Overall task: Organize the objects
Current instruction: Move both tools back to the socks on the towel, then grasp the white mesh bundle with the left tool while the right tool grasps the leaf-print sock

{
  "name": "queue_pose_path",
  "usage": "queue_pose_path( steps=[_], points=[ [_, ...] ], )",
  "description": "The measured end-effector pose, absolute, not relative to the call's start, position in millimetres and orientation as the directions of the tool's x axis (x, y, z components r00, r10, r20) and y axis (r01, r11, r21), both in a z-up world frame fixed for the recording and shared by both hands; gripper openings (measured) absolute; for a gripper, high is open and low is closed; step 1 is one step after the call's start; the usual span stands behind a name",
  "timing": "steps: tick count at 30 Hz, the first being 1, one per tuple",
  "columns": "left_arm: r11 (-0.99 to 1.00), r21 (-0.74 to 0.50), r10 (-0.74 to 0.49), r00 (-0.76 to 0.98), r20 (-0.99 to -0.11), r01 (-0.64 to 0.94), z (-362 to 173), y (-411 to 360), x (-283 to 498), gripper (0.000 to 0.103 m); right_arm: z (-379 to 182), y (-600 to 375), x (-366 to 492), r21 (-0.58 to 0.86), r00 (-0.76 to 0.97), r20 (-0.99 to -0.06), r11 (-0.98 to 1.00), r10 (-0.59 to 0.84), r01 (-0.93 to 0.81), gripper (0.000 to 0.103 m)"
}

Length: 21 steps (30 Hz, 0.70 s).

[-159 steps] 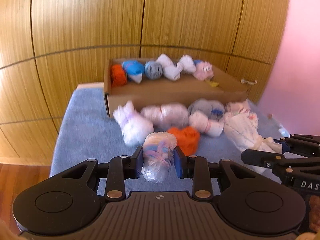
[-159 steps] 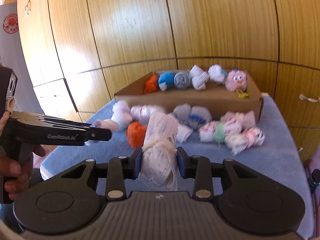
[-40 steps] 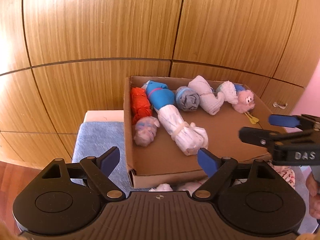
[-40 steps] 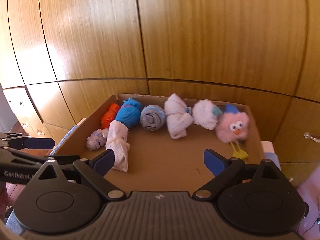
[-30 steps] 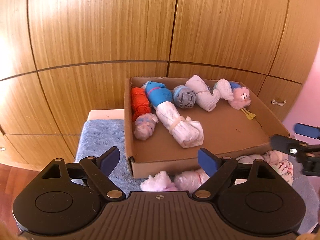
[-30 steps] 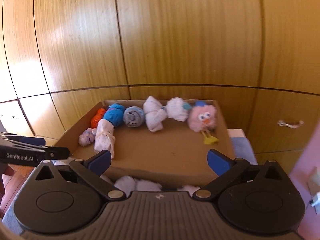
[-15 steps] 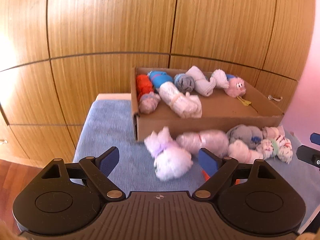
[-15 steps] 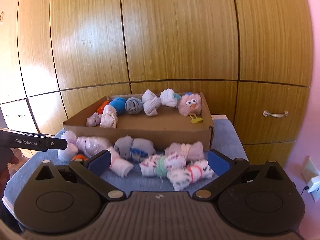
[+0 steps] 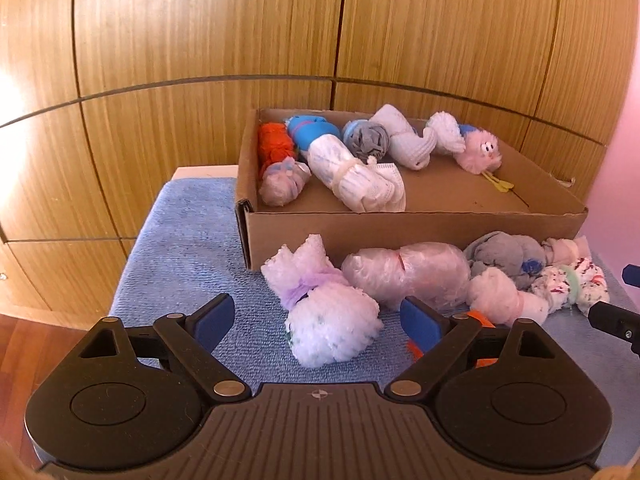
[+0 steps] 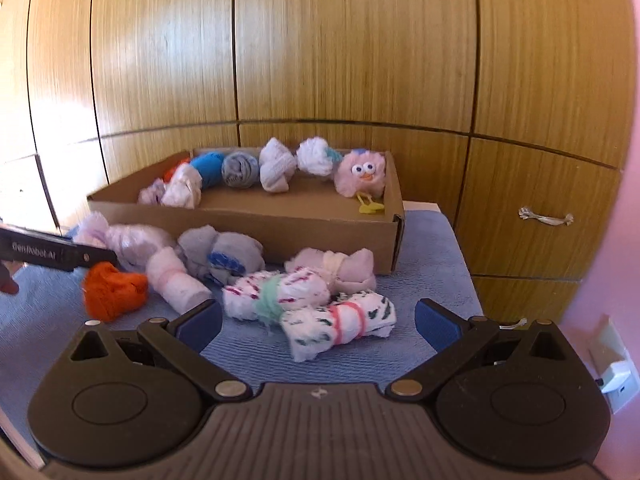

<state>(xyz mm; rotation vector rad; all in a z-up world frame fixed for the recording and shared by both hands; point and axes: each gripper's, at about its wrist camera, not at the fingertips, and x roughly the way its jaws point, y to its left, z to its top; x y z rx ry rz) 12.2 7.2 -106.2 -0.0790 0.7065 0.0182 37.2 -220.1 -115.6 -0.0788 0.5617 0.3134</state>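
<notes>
The rolled bundles (image 9: 408,276) lie loose on the table (image 9: 192,240) at six o'clock of the cardboard box (image 9: 400,228), so the left hand-held gripper (image 9: 316,322) and right hand-held gripper (image 10: 318,320), both wide-jawed and empty, each straddle one, likely for boxing.

bundles (image 9: 328,320) before box (image 9: 400,232), others inside

Wood-grain cupboard doors (image 9: 240,32) behind, pink wall (image 10: 612,264) at right, reddish wooden floor (image 9: 24,344) below.
</notes>
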Motion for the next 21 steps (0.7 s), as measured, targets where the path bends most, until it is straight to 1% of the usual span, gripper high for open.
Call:
queue_pose_path(
  steps=[4, 8, 9, 10, 12, 13, 16, 18, 20, 21],
  points=[
    [0.997, -0.073, -0.022, 0.757, -0.654, -0.033, -111, 9, 18, 0.092, -119, -225, 49, 0.010, 0.768, -0.562, 0.931, 0.307, -0.365, 0.102],
    [0.996, -0.087, -0.048, 0.759, -0.649, -0.012, -112, 10, 19, 0.089, -120, -227, 58, 0.024, 0.731, -0.593, 0.915, 0.338, -0.403, 0.098],
    [0.996, -0.091, -0.053, 0.759, -0.649, -0.009, -112, 11, 19, 0.089, -121, -227, 60, 0.027, 0.722, -0.604, 0.913, 0.339, -0.406, 0.094],
    [0.996, -0.093, -0.055, 0.759, -0.649, -0.008, -111, 11, 19, 0.088, -121, -227, 62, 0.026, 0.715, -0.612, 0.912, 0.338, -0.409, 0.088],
    [0.995, -0.096, -0.061, 0.758, -0.649, -0.001, -111, 11, 19, 0.086, -122, -225, 63, 0.028, 0.696, -0.628, 0.904, 0.348, -0.427, 0.080],
    [0.995, -0.096, -0.063, 0.758, -0.649, 0.000, -111, 11, 19, 0.085, -122, -224, 63, 0.015, 0.698, -0.633, 0.906, 0.336, -0.423, 0.074],
    [0.994, -0.106, -0.078, 0.761, -0.644, 0.013, -110, 11, 17, 0.077, -123, -227, 60, 0.017, 0.706, -0.627, 0.912, 0.330, -0.411, 0.066],
    [0.993, -0.119, -0.093, 0.764, -0.638, 0.022, -109, 11, 14, 0.067, -123, -232, 57, 0.032, 0.712, -0.618, 0.916, 0.333, -0.400, 0.066],
    [0.992, -0.122, -0.102, 0.767, -0.633, 0.031, -108, 10, 12, 0.060, -122, -235, 52, 0.036, 0.719, -0.609, 0.918, 0.334, -0.395, 0.066],
    [0.993, -0.115, -0.097, 0.769, -0.632, 0.030, -108, 9, 10, 0.059, -122, -236, 51, 0.036, 0.721, -0.607, 0.918, 0.335, -0.396, 0.065]
  ],
)
